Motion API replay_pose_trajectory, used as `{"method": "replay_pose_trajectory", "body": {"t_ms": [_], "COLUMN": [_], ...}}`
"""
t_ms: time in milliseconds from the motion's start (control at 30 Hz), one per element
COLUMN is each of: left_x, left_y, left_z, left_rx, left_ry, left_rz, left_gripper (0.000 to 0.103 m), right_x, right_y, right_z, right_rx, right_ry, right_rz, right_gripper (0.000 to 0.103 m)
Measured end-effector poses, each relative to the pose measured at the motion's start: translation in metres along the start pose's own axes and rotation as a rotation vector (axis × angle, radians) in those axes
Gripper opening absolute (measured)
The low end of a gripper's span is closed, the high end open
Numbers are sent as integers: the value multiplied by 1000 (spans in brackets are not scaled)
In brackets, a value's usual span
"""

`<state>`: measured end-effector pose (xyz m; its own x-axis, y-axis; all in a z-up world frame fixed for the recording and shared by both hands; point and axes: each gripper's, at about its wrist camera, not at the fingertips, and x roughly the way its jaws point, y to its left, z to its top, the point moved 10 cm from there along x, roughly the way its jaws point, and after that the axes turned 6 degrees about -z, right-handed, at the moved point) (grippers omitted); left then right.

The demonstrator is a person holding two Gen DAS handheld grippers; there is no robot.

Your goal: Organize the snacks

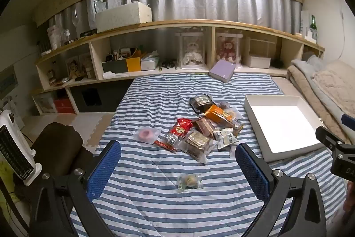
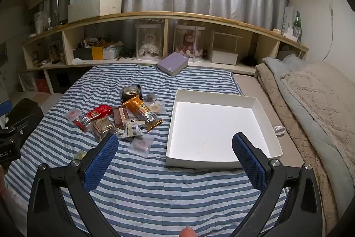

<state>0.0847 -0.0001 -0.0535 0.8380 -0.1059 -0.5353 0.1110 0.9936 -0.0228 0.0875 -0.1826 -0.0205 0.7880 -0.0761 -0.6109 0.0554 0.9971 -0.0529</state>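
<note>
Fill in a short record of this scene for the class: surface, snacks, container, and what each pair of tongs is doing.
surface: striped blanket
snacks: pile of wrapped packets on the blanket, one small packet apart, nearer the camera
container: white tray, nothing in it, beside the pile
left tongs: open, nothing held
right tongs: open, nothing held

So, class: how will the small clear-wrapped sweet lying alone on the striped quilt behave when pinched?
The clear-wrapped sweet probably weighs little, being small. Its glossy film may slip and crinkle. On the soft striped quilt it may sink rather than roll.
</note>
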Motion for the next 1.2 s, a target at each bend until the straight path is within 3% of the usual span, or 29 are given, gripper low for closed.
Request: {"method": "replay_pose_trajectory", "body": {"t_ms": [1200], "left_x": [0], "left_y": [0], "left_z": [1], "left_rx": [2], "left_ry": [-11], "left_rz": [3], "left_gripper": [103], "right_x": [-4], "right_y": [-2], "right_z": [2], "right_rx": [2], "right_ry": [-9], "right_rz": [-2], "right_gripper": [103]}}
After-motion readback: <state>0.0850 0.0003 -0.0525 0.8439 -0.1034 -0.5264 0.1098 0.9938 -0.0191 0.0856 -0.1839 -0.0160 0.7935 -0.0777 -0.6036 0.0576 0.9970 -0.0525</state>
